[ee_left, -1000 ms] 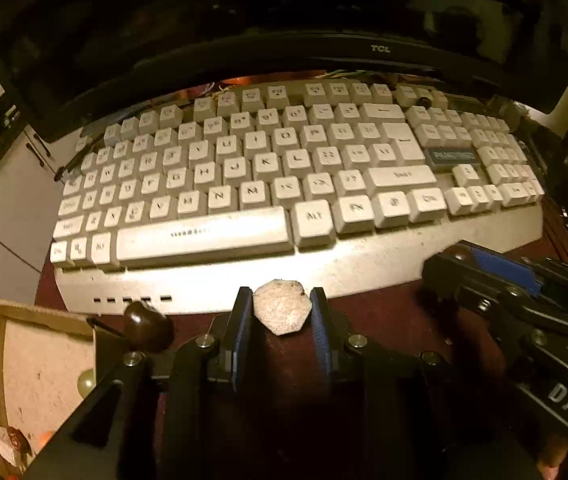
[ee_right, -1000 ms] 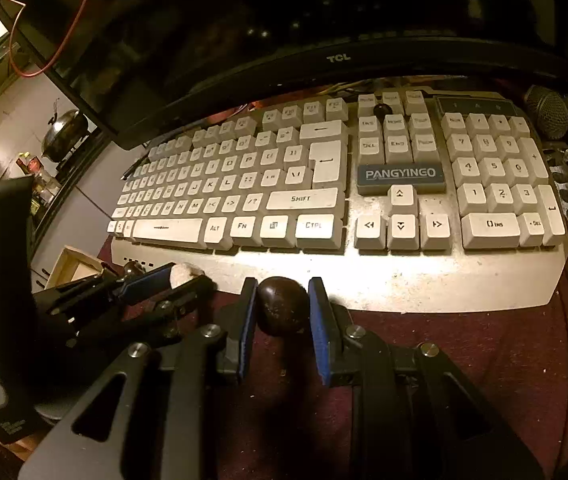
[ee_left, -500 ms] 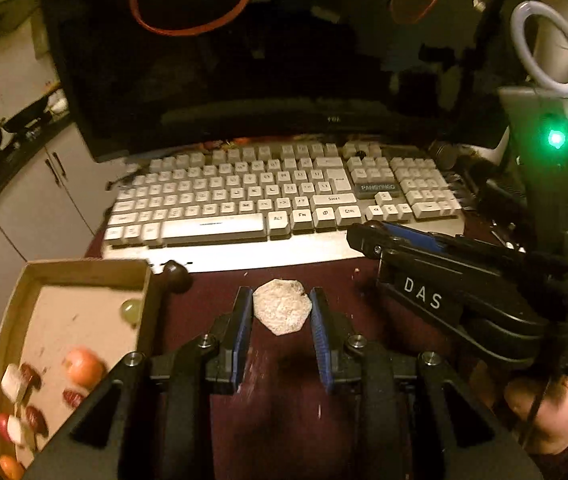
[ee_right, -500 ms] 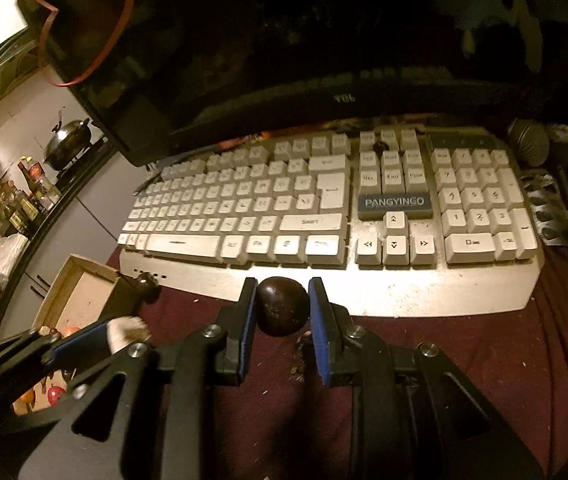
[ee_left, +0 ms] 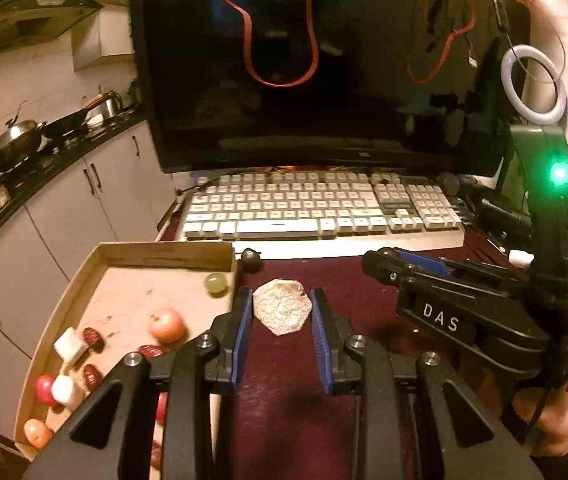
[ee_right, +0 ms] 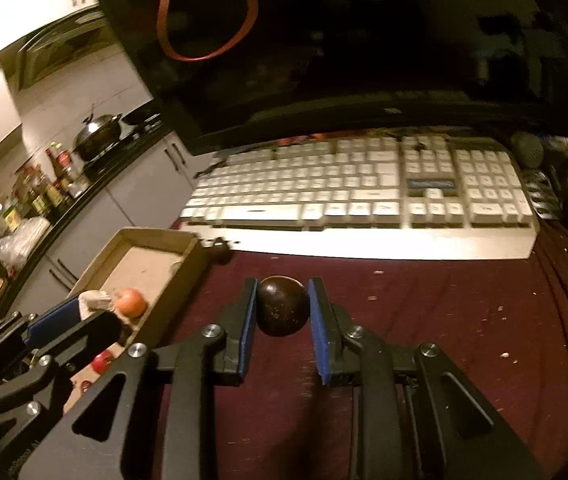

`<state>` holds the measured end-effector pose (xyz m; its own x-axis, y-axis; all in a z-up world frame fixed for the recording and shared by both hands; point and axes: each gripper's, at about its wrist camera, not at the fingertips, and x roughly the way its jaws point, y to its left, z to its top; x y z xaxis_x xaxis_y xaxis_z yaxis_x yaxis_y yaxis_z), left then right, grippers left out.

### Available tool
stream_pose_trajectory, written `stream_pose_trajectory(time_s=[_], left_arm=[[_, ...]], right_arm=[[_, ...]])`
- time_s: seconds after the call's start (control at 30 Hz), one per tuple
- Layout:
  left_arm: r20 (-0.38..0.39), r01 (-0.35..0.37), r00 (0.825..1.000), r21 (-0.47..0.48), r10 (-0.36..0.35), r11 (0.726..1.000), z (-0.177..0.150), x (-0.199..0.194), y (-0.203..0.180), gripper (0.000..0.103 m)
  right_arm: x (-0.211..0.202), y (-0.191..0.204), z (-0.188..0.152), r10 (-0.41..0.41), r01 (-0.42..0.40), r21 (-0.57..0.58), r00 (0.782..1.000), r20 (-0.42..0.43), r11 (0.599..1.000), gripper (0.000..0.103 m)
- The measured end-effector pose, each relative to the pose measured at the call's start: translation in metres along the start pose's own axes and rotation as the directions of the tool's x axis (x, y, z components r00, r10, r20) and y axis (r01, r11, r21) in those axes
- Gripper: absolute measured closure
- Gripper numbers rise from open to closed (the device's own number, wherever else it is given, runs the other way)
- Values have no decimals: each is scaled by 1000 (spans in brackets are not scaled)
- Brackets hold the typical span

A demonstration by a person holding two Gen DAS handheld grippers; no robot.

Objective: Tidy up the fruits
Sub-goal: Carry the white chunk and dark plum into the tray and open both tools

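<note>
In the left wrist view my left gripper [ee_left: 281, 296] is shut on a pale, rough white chunk [ee_left: 282, 314], held above the dark red table cloth just right of the cardboard tray [ee_left: 84, 276]. The tray holds a green grape [ee_left: 215, 283], an orange fruit [ee_left: 167, 325], white cubes, red dates and small red fruits. In the right wrist view my right gripper [ee_right: 283, 285] is shut on a dark round fruit [ee_right: 283, 307]. Another dark round fruit [ee_left: 252, 260] lies on the cloth at the tray's far right corner.
A white keyboard [ee_left: 316, 208] lies across the back under a dark monitor [ee_left: 324, 80]. A ring light [ee_left: 534, 84] and cables stand at the right. Kitchen cabinets and a counter with pots [ee_left: 16, 144] run along the left, beyond the table's edge.
Both grippers have pulled back and up from the keyboard, each keeping its grip. The tray with its fruit has come into full view at the left.
</note>
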<state>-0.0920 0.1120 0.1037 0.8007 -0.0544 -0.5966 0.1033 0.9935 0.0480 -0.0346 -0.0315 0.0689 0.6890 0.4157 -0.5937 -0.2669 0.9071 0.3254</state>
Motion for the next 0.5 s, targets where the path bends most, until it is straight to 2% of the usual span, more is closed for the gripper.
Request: stream_pose_trajectory(time_s=[0.27,0.5], left_arm=[[25,-64,998,-56,66,996,-14,-17,46,75],[-5,-136,991,-112,136,984,-28,-13,85,75]], right_arm=[[6,60,-8,53,-55,-80,998,-24,995,76],[21,104,-20,104,-113,-130,992,-74,985,76]])
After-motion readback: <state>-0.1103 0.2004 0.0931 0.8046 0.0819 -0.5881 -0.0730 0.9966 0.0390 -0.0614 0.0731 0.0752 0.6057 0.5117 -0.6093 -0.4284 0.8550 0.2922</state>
